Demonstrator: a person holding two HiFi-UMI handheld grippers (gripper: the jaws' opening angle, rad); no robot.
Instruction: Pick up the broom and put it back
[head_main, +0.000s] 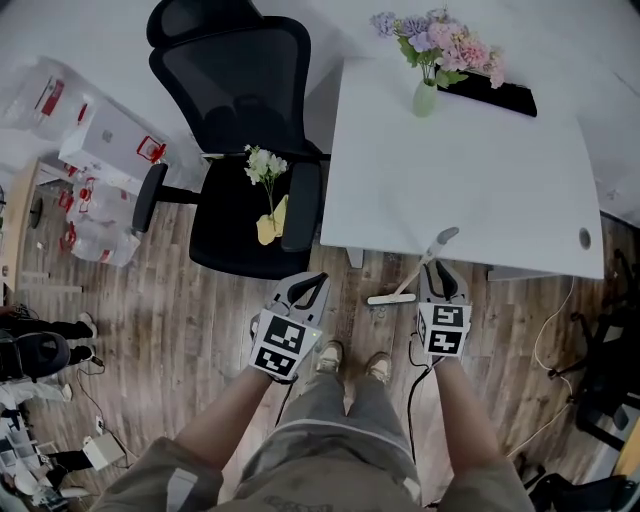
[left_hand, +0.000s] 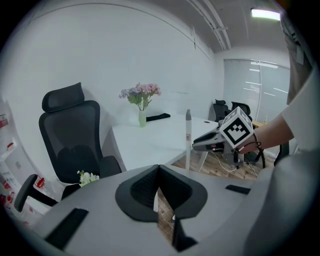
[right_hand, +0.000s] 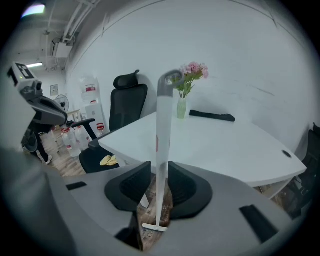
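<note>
item 1, broom (head_main: 392, 297): low centre of the head view, standing on the wood floor (head_main: 180, 300) just off the near edge of the white table (head_main: 450, 180). it has a slim white handle, a grey cap on top and a short white bar at the foot. we cannot make out any bristles, and the right gripper covers part of the shaft. in the right gripper view the handle stands upright through the middle of the frame.

item 2, right gripper (right_hand: 160, 172): jaws apart, one on each side of the handle. a thin sliver of floor shows between the left-hand pad and the shaft. at the other pad we cannot tell contact from nearness.

item 3, left gripper (left_hand: 159, 172): jaws together at the tips, with nothing between them. only a wedge of floor shows below the tips. in the head view it sits to the left of the broom's foot, apart from it.

item 4, surroundings: a black office chair (head_main: 240, 120) stands at upper left. on its seat lie a small bunch of white flowers (head_main: 265, 168) and a yellow thing (head_main: 268, 230) we cannot identify. a vase (head_main: 426, 98) of pink and lilac blooms and a flat black object (head_main: 495, 95) stand at the table's far side. packs of bottles (head_main: 100, 140) sit at the left edge, too small to read. the person's forearms and shoes (head_main: 330, 356) fill the bottom, cut off by the frame.
</note>
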